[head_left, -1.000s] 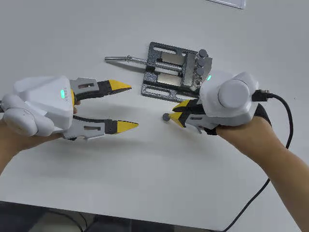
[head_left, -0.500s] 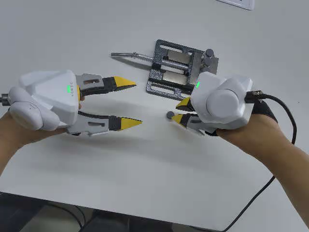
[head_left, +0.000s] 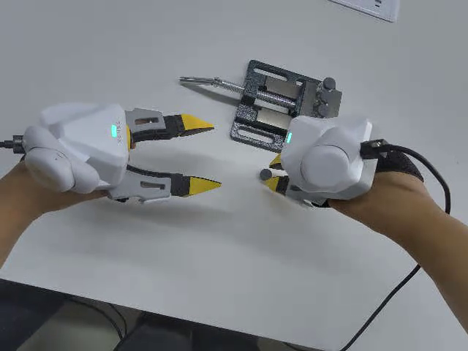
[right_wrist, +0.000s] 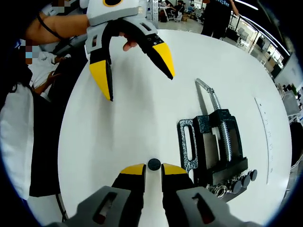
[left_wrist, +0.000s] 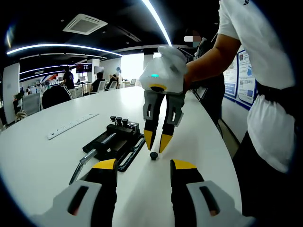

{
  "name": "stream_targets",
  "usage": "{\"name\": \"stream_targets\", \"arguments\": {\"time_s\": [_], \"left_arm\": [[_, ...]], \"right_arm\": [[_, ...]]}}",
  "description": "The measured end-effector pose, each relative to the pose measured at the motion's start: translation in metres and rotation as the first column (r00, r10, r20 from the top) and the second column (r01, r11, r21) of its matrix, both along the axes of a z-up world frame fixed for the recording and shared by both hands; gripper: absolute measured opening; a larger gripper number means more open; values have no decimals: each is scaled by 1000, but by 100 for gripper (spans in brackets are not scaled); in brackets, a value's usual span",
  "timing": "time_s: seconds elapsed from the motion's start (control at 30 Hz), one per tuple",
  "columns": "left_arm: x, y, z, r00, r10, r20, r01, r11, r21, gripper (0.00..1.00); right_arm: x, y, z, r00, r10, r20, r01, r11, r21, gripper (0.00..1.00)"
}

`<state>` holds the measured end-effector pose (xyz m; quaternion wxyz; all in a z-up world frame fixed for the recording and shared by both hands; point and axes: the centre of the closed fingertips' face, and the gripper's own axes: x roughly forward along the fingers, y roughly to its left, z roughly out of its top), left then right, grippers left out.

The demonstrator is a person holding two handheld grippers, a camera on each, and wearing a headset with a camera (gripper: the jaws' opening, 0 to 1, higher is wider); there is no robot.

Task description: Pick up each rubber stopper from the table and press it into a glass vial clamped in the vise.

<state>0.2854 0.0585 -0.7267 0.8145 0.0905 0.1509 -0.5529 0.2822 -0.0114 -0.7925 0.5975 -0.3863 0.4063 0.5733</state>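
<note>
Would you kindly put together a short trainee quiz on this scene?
1. Fill in: ___ seated stoppers stand in a row in the vise.
2. True or false: the left gripper is open and empty.
3. The loose stopper lies: A) in the vise; B) on the table by the right gripper's tips; C) inside the left gripper.
Key: 1 three; 2 true; 3 B.
</note>
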Motion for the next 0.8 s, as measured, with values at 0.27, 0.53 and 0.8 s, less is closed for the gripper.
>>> {"name": "stream_targets", "arguments": {"time_s": [0.27, 0.53, 0.8], "left_arm": [[-1, 2, 0, 1000, 6, 2, -6, 1000, -7, 43], [-4, 3, 1, 1000, 5, 5, -5, 1000, -10, 43], [-3, 4, 1, 1000, 6, 6, -6, 1000, -14, 43]], "right_arm": [[0, 3, -1, 997, 71, 34, -69, 997, -45, 13], [2, 4, -3, 994, 101, 39, -98, 993, -68, 13], [-1, 2, -6, 991, 130, 26, -127, 988, -92, 15]]}}
